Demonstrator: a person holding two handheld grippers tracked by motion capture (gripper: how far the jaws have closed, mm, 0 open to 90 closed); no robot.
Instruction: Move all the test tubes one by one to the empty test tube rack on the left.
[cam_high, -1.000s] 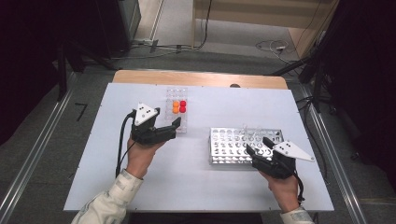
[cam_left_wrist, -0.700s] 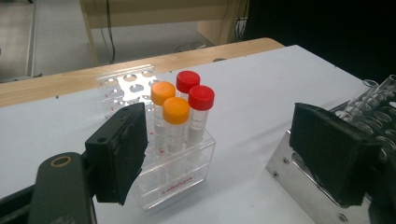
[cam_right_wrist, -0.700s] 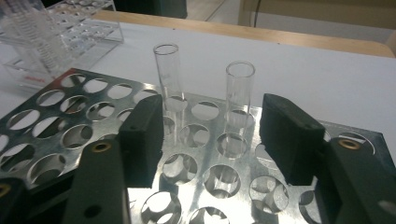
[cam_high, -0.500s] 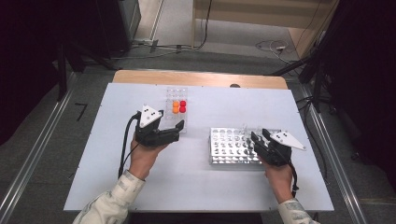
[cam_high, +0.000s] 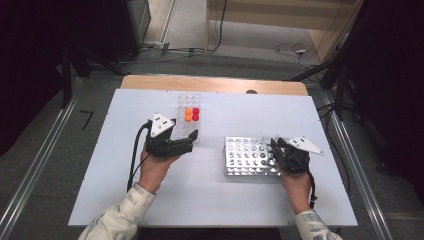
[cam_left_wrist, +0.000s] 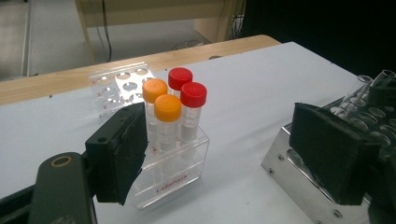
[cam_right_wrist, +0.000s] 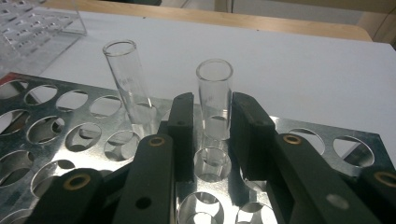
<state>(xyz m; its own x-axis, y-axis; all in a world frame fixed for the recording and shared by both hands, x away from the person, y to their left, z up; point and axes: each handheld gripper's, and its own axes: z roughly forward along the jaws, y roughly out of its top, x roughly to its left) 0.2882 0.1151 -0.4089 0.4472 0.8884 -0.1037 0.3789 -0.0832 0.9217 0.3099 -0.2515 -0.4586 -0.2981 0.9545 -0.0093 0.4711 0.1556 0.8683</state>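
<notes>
Gripping step: right gripper (cam_right_wrist: 213, 135), jaws just closing, now clamped on a clear glass tube (cam_right_wrist: 214, 100) standing upright, mouth up, long axis vertical, in the metal rack (cam_high: 240, 160) near the table's (cam_high: 150, 210) right edge. Next: lifting straight up, clear of the leaning neighbour tube (cam_right_wrist: 128, 86). Left gripper (cam_left_wrist: 219, 158) apart, idle beside the plastic rack (cam_left_wrist: 175, 175).

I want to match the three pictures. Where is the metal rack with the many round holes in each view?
High view: the metal rack lies right of centre on the table.
Left gripper view: its corner and side wall are at the right edge.
Right gripper view: its holed top spans the lower half.
Shared landmark: the clear plastic rack.
</notes>
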